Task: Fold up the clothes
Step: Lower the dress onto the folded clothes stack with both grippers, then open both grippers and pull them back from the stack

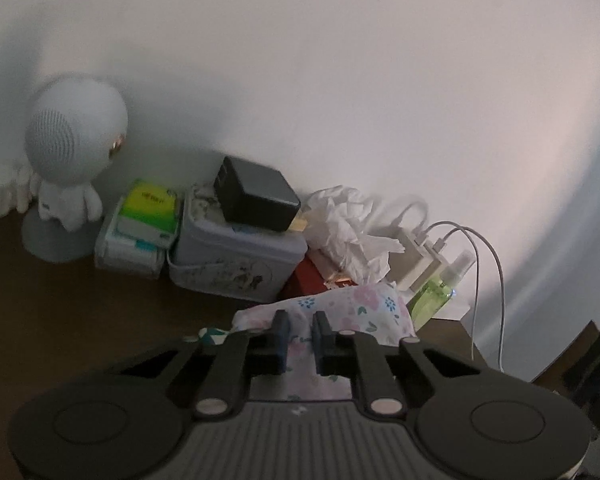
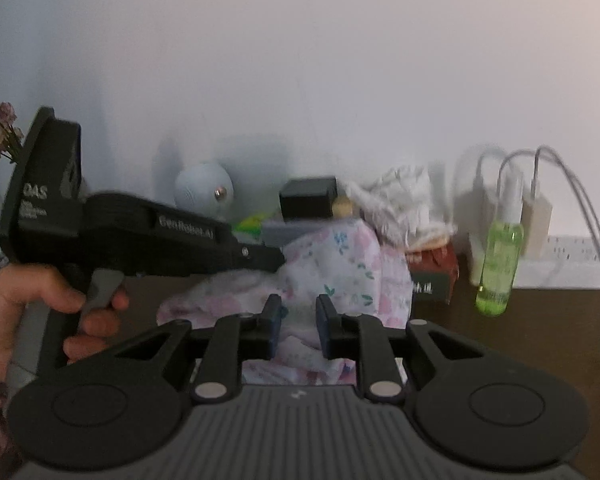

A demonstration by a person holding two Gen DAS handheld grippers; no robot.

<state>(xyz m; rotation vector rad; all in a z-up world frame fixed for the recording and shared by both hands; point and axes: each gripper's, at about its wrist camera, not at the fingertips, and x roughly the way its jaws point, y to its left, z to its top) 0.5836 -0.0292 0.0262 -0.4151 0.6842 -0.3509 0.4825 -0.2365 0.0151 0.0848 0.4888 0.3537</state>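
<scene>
A white garment with a pink and blue flower print [image 1: 352, 304] is bunched and lifted above the brown table [image 1: 60, 300]. My left gripper [image 1: 300, 332] is shut on a fold of it, and cloth fills the narrow gap between its blue pads. In the right wrist view the garment [image 2: 340, 264] rises to a peak beside the left gripper [image 2: 274, 258], which a person's hand [image 2: 28, 300] holds by its handle. My right gripper [image 2: 299, 322] is shut on a lower part of the same cloth, which hangs down between its fingers.
Against the white wall stand a round-headed white speaker figure [image 1: 74, 148], a pale tin box [image 1: 236, 256] with a black charger block [image 1: 256, 194] on top, crumpled tissue [image 1: 348, 228], a red box [image 2: 432, 276], a green spray bottle [image 2: 500, 256], and chargers with white cables [image 2: 580, 200].
</scene>
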